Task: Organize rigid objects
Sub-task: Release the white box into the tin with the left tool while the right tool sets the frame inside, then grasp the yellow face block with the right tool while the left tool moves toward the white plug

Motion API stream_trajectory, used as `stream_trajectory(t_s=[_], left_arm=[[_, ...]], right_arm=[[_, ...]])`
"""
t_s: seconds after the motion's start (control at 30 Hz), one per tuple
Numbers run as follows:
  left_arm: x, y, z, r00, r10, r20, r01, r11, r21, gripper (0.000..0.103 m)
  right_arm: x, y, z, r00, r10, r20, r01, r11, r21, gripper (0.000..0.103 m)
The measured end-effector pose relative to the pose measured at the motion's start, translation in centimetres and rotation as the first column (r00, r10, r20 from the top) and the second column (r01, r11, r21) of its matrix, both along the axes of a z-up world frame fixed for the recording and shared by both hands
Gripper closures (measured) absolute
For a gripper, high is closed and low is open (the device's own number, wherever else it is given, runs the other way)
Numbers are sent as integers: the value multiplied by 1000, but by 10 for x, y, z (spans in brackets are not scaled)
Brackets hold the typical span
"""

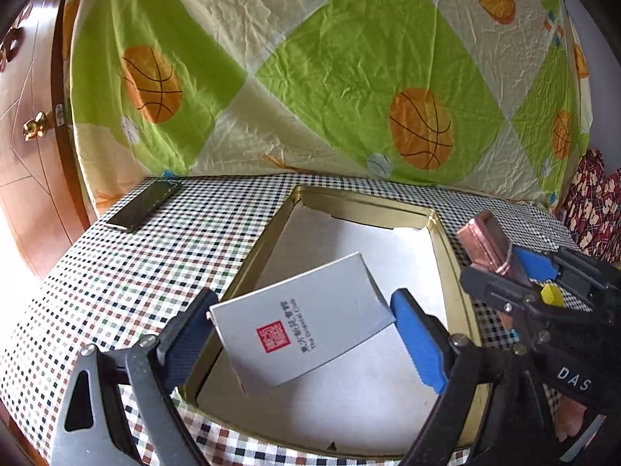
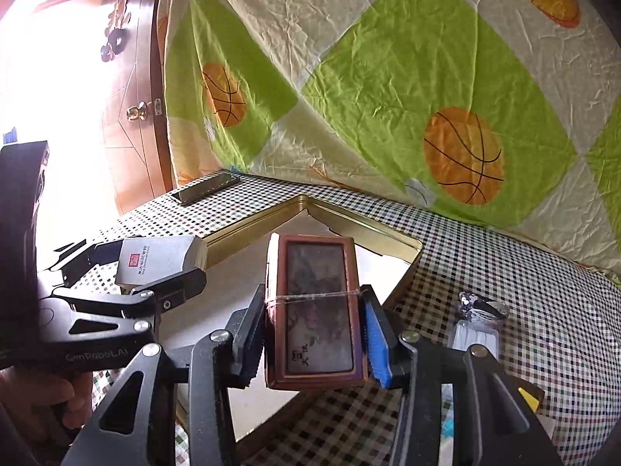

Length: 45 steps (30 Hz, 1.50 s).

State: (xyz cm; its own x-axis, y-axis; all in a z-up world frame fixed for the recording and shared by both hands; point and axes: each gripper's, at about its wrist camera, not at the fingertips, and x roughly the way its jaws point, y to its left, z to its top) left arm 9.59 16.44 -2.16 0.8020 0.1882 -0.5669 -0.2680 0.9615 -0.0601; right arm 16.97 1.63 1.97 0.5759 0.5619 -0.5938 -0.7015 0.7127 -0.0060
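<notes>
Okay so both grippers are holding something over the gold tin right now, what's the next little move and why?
Probably lower the left gripper and set its grey booklet flat on the tin's white floor. The booklet already hangs over the open tin, which looks empty. The right gripper, clamped on the brown framed box tied with string, sits nearer the far right rim, so it could follow beside it.

The tin [image 1: 442,229] lies open-topped, its white floor bare and reachable from above; its gold walls rim every side. The hanging sheet [image 1: 330,58] closes off the table's [image 1: 155,248] far edge. A phone [image 1: 145,204] occupies the far left corner, and a packet [image 2: 479,328] lies right of the tin.
</notes>
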Motion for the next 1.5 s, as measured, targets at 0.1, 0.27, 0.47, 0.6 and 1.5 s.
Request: stream_trajectory(t_s=[0.1,0.27,0.47,0.6,1.5], left_arm=[[22,7,-1,999,17,-52,-16,1000,21,12],[50,18,-8,990,1,-138,-1,1000,1,12],[72,22,-12,978,17,-207,-9,999,36,11],[69,31,-13,980,24,-198,-29,999,-24,11],[-1,-56,-14,1000,-6,7,6,1000,-16,0]], right_arm=[[24,16,-7,999,-5,-53,3,999,-41,55],[56,36,-26,993,-20,-112,6,992,-122,55],[74,48,-42,991,-36,-127,11,981,-192,53],[74,37,-37,992,-66,-105,48,985,-163,34],[-14,-215,-19,946,-324,-19,323,934,151,23]])
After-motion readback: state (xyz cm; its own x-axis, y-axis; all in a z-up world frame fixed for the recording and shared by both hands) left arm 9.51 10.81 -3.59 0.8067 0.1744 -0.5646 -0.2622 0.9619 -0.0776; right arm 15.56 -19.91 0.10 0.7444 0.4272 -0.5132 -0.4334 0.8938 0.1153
